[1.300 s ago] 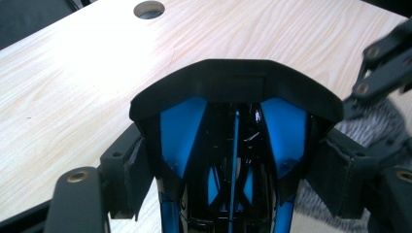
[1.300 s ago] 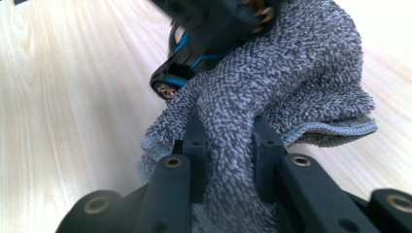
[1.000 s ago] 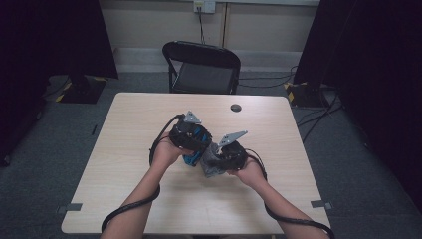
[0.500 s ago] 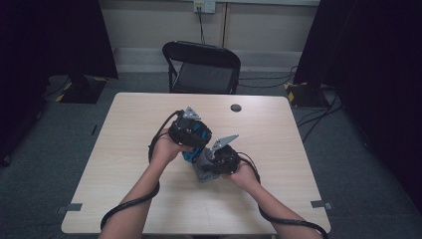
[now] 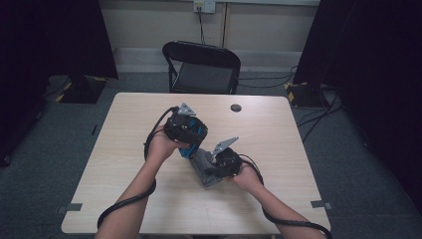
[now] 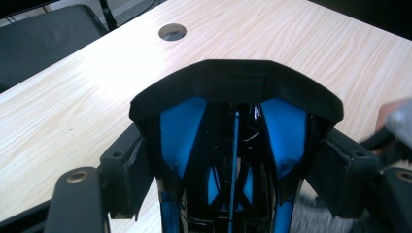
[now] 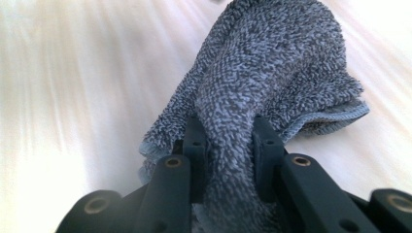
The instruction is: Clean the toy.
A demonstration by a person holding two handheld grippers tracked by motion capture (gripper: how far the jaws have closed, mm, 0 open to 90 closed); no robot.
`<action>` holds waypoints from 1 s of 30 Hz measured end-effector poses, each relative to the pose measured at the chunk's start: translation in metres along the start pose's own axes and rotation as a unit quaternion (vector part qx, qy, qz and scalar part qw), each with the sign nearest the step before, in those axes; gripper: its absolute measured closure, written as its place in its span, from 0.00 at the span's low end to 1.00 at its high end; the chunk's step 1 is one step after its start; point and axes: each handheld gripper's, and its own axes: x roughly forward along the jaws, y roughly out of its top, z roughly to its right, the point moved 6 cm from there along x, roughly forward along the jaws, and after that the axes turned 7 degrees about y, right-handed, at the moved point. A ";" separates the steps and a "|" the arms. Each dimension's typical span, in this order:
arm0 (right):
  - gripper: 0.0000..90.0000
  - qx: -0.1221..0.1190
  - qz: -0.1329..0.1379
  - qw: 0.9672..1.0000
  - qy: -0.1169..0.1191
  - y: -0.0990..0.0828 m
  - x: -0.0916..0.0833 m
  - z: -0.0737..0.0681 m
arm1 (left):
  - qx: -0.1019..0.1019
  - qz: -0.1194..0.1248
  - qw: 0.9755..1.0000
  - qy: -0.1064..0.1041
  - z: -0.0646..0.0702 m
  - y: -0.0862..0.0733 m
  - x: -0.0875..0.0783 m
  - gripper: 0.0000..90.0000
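From above, my right claw (image 5: pixel 215 167) and hand cover most of the grey cloth (image 5: pixel 203 168), so I can't make out how it is folded. In my right gripper view the cloth (image 7: pixel 272 68) runs off the top edge, and the table (image 7: pixel 73 73) around it is smeared. My left claw (image 6: pixel 233 145) grips a black and blue thing (image 6: pixel 233 121) whose lower end the frame cuts off; what it is, I can't tell.

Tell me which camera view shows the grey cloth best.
The right gripper view: the grey cloth is close up, its looped weave and hemmed edge clear, pinched in the right gripper. The high view shows it small on the table, partly behind that gripper. The left gripper view catches a blurred grey patch at the bottom right.
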 end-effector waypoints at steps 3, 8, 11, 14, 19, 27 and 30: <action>0.82 0.012 0.002 1.000 -0.011 -0.004 -0.011 0.011 | 0.000 -0.002 1.000 0.001 -0.002 -0.003 -0.002 0.28; 0.82 0.017 0.005 0.999 -0.027 -0.006 -0.026 0.020 | -0.001 -0.006 1.000 0.004 -0.005 -0.009 -0.003 0.28; 0.82 0.025 0.011 0.999 -0.039 -0.005 -0.038 0.029 | -0.003 -0.009 1.000 0.004 -0.006 -0.014 -0.003 0.28; 0.82 0.033 0.019 0.998 -0.047 -0.004 -0.047 0.036 | -0.002 -0.012 1.000 0.004 -0.006 -0.018 -0.003 0.28; 0.82 0.037 0.029 0.997 -0.058 0.003 -0.061 0.042 | -0.001 -0.017 1.000 0.002 -0.006 -0.021 -0.002 0.28; 0.82 0.041 0.047 0.996 -0.071 0.015 -0.081 0.050 | 0.003 -0.022 1.000 -0.004 -0.001 -0.026 0.003 0.28; 0.83 0.040 0.055 0.995 -0.072 0.022 -0.087 0.051 | 0.005 -0.020 1.000 -0.010 0.003 -0.026 0.005 0.28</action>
